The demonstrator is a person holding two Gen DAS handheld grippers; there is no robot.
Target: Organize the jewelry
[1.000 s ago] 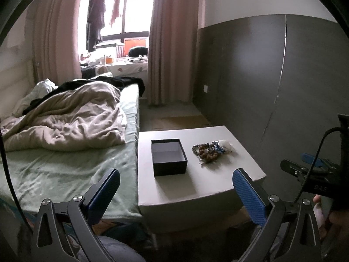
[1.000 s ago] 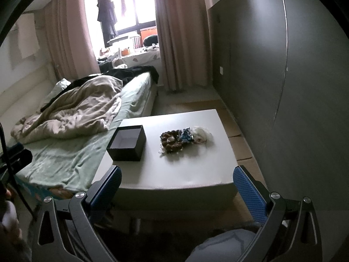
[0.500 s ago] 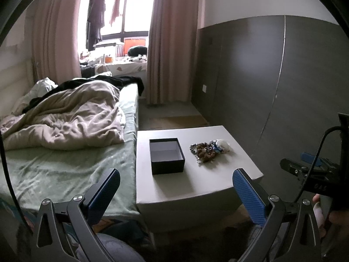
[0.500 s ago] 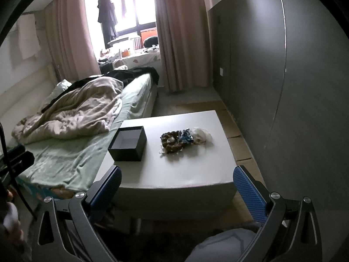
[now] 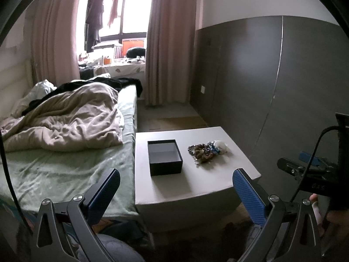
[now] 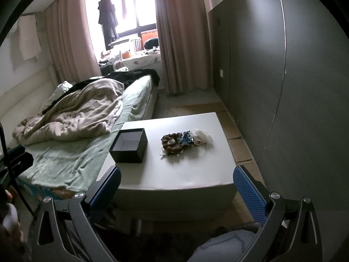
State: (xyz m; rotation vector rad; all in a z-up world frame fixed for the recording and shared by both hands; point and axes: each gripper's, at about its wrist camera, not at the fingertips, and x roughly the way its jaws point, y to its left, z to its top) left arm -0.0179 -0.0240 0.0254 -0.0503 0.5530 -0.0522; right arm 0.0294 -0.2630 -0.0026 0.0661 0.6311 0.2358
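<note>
An open, empty black box stands on a low white table. To its right lies a heap of beaded jewelry, brown, blue and white. My left gripper is open and empty, held back before the table's near edge. My right gripper is open and empty too, near the front edge of the table. The right gripper's body also shows at the right of the left wrist view.
A bed with a rumpled beige duvet borders the table's left side. A grey panelled wall runs along the right. Curtains and a window stand at the far end.
The left gripper has pulled back slightly, so the table looks a bit farther. The right gripper has hardly moved. Both stay open.
</note>
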